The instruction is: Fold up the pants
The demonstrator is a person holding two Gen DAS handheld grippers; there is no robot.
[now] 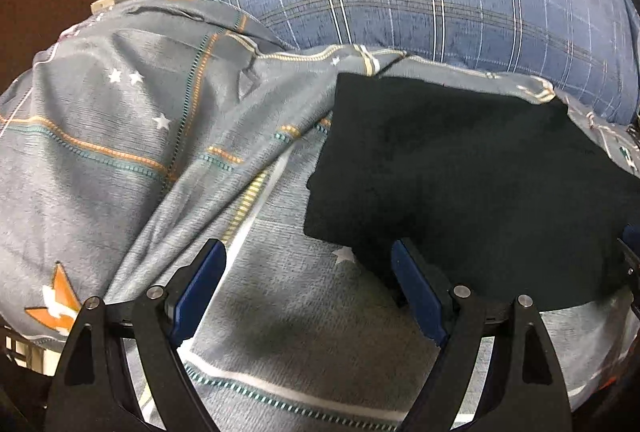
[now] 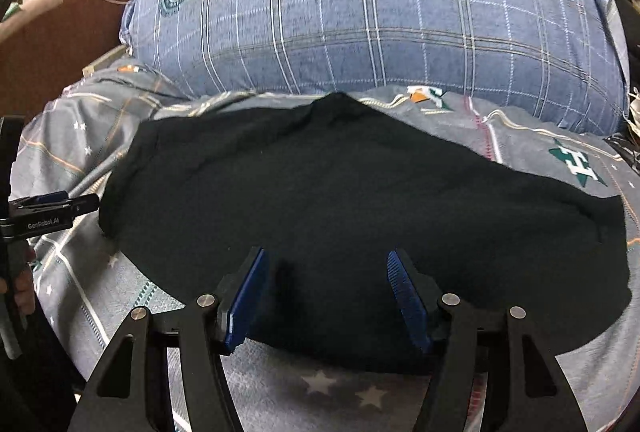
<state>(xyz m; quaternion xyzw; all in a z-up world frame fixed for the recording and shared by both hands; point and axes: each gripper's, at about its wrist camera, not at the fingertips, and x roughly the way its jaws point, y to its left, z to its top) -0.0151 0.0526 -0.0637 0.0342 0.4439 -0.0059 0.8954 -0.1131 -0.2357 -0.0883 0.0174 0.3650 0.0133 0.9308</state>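
Now the black pants [image 2: 340, 232] lay folded on the grey bedsheet [image 1: 120, 136], just before the plaid pillow [image 2: 380, 12]. Left gripper [image 1: 308, 272] and right gripper [image 2: 326, 284] hung agape, empty, over the pants' near edge.

Soft even light, mild blur, fisheye bending at edges.

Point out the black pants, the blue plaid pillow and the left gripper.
black pants [image 2: 360, 200]: right wrist view, middle of the folded cloth.
blue plaid pillow [image 2: 380, 12]: right wrist view, its front face.
left gripper [image 1: 308, 292]: left wrist view, midway between its fingertips.
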